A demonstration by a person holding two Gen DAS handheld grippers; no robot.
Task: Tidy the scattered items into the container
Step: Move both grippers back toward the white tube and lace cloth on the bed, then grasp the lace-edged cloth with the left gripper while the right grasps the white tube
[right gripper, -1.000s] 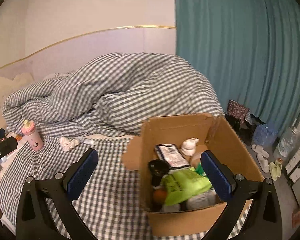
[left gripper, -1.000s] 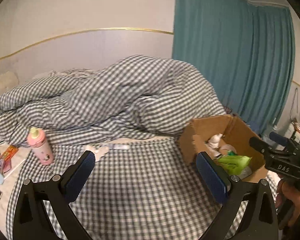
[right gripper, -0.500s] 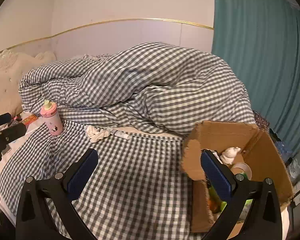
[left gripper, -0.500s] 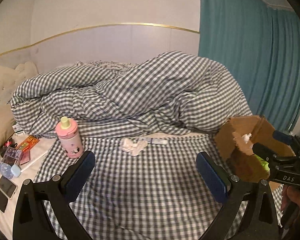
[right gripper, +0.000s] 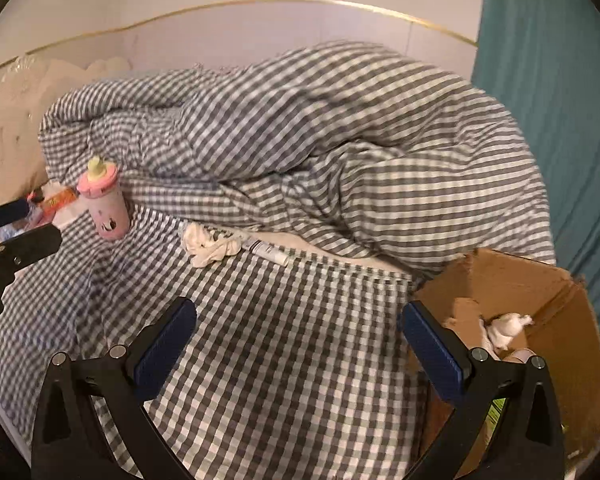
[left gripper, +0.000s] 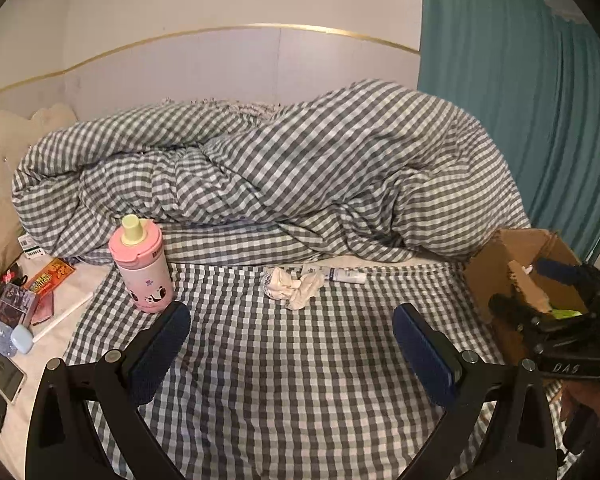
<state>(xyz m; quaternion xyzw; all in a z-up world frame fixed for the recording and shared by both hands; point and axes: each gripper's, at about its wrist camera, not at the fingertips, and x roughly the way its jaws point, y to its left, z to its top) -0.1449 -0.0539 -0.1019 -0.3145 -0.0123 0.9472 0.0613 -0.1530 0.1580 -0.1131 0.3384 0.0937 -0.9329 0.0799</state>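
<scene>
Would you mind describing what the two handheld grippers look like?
Both the left gripper and right gripper have black angular frames with silver bolts and ribbed dark-blue pads. The right one's side bears white lettering "DAS". No cables show.

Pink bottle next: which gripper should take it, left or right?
Probably left. The left gripper is open with the pink bottle upright just beyond its left finger. The right gripper, also open, sits by the box, farther from the bottle.
</scene>
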